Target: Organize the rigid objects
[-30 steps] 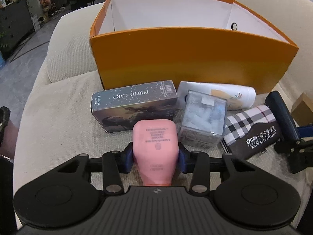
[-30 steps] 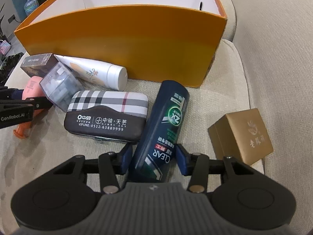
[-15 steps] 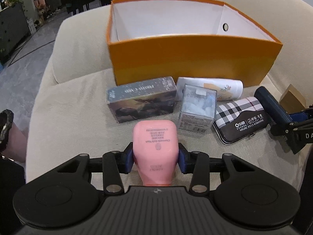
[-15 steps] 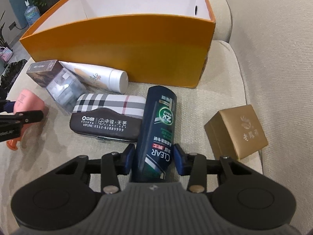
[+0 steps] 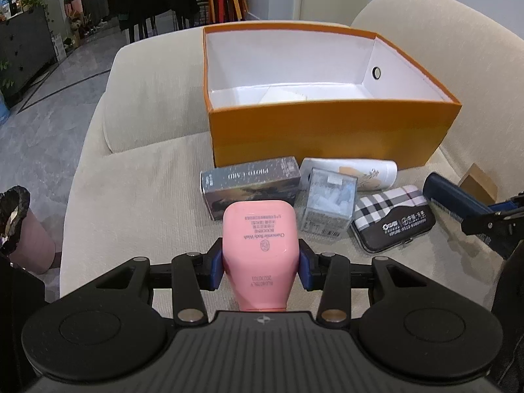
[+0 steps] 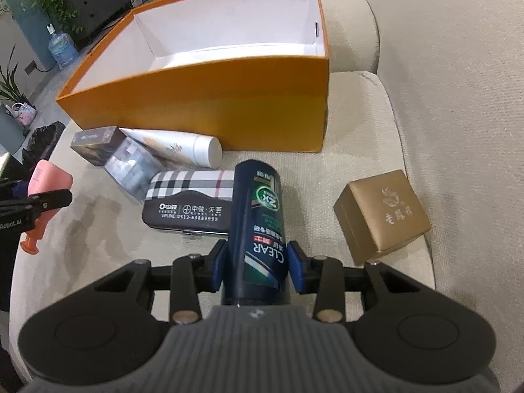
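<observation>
My left gripper point(image 5: 260, 267) is shut on a pink body wash bottle point(image 5: 260, 239), held above the beige sofa seat. My right gripper point(image 6: 257, 267) is shut on a dark blue CLEAR shampoo bottle point(image 6: 257, 219), also lifted. An open orange box point(image 5: 327, 134) with a white inside stands behind both; it also shows in the right wrist view point(image 6: 203, 111). The pink bottle point(image 6: 49, 180) shows at the left of the right wrist view. The blue bottle point(image 5: 453, 196) shows at the right of the left wrist view.
On the seat lie a photo card box point(image 5: 249, 186), a clear plastic cube point(image 5: 329, 204), a white tube point(image 5: 363, 173), a plaid case point(image 5: 393, 216) and a gold box point(image 6: 381, 216). The sofa back point(image 6: 458, 65) rises at the right. A bin point(image 5: 14, 226) stands left of the sofa.
Both grippers have risen and pulled back with their bottles; the blue bottle came off the seat. The orange box looks farther away and its inside floor shows now.
</observation>
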Available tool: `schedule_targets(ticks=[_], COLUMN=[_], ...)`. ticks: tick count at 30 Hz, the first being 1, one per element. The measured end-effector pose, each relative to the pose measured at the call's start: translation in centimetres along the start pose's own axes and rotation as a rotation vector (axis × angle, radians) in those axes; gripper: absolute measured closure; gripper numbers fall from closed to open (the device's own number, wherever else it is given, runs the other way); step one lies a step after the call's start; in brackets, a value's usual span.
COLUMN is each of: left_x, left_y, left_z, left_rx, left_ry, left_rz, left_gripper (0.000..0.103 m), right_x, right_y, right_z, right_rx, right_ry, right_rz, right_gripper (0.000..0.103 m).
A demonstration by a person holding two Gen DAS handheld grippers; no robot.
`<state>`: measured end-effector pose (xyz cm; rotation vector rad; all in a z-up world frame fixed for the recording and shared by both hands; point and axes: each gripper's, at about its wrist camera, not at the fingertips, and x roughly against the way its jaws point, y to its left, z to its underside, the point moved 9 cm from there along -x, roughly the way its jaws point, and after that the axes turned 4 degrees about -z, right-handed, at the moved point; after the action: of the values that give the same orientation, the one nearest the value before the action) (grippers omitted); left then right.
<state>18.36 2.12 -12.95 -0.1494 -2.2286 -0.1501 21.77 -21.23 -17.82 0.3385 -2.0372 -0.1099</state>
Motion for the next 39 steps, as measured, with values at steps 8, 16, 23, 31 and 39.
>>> schedule_targets(ticks=[8,16,23,31,39], left_x=[1.5,3.1,4.2,4.0,1.0], left_y=[-0.8,-1.9,-2.3,-1.8,-1.1], left_z=[-1.7,-4.1,-7.3,-11.9,-15.5], left_rx=[-0.018,-0.052,-0.073,-0.066,-0.065], left_ry=[-0.033,-0.073,-0.106,-0.12,-0.092], left_rz=[0.011,0.023,0.036,0.045,0.029], left_gripper=[0.054,0.054,0.054,0.054,0.054], right_x=[1.6,4.0,6.9,8.7,7.2], right_y=[0.6,1.8,3.5,4.5,4.9], right_z=[-0.1,-1.4,-4.0,-8.5,-12.6], right_rx=[-0.037,-0.031,-0.016,0.005,0.017], right_ry=[-0.006,-0.051,-0.116,-0.18,-0.193], right_rz=[-0.068,-0.112,-0.16,-0.171,-0.162], right_gripper=[0.065,0.065,0.065,0.065,0.065])
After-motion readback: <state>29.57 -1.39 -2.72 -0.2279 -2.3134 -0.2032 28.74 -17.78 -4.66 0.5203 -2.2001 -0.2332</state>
